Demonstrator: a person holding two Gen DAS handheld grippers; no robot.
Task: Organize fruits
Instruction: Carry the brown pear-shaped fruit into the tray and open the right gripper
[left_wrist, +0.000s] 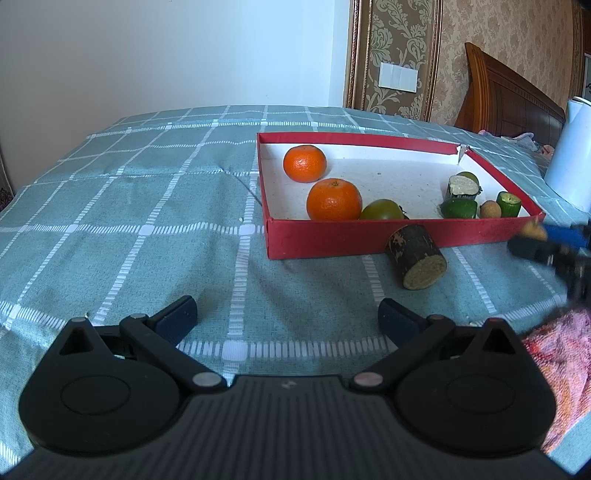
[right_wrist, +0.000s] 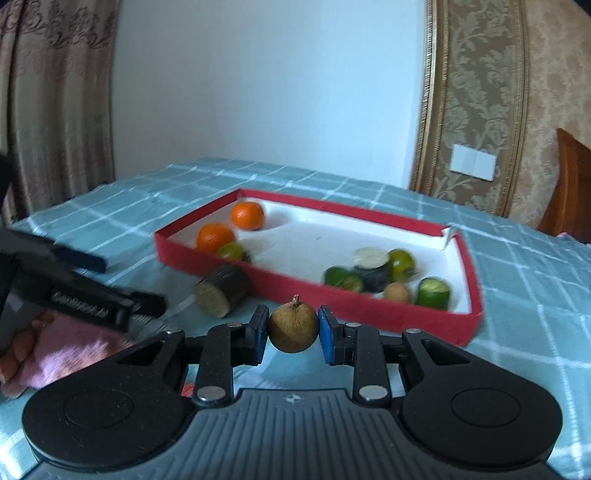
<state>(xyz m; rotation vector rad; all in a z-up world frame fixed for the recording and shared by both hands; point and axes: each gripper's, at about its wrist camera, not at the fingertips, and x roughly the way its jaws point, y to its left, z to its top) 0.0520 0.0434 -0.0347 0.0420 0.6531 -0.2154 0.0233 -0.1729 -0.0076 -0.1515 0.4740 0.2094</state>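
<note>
Gripping a brown fruit (right_wrist: 293, 327) in my right tool (right_wrist: 291, 334), just short of the red tray (right_wrist: 369, 306). Lift clear of the near wall, release low inside. Left tool (left_wrist: 287, 317) open, idle.

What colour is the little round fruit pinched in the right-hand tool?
Brownish tan, with a dry stem on top. The small fruit shows best in the right wrist view.

tablecloth (left_wrist: 147, 206): woven cloth, matt, checked
red box (left_wrist: 369, 236): card, matt outside, white speckled lining
mandarins (left_wrist: 334, 199): glossy, dimpled peel
brown fruit (right_wrist: 293, 328): dull, rough skin
right gripper (right_wrist: 293, 332): matt black plastic, metal pins
cane piece (left_wrist: 415, 254): dark bark, fibrous cut face
</note>
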